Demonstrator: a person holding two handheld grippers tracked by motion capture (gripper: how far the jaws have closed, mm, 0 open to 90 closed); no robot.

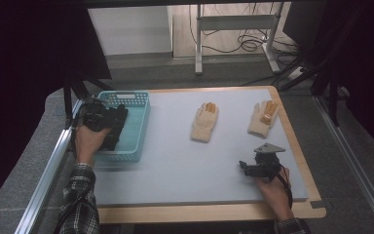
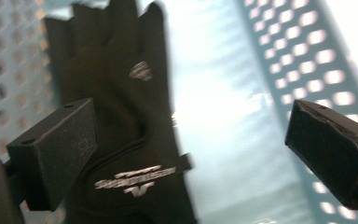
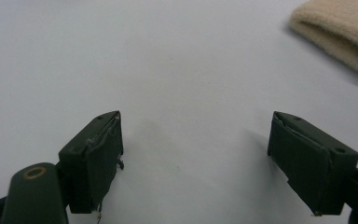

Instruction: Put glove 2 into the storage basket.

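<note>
A black glove with white lettering lies flat on the floor of a light blue perforated basket, its fingers pointing away from the camera in the left gripper view. My left gripper hangs over it inside the basket, jaws wide apart and not touching the glove. In the high view the left gripper sits over the basket's left half. My right gripper stands open just above the grey mat at the front right, nothing between its jaws.
Two cream knit gloves with orange fingertips lie palm-down on the grey mat: one at mid-table, one at the far right. A cream cuff shows ahead of the right gripper. A wooden table edge borders the mat.
</note>
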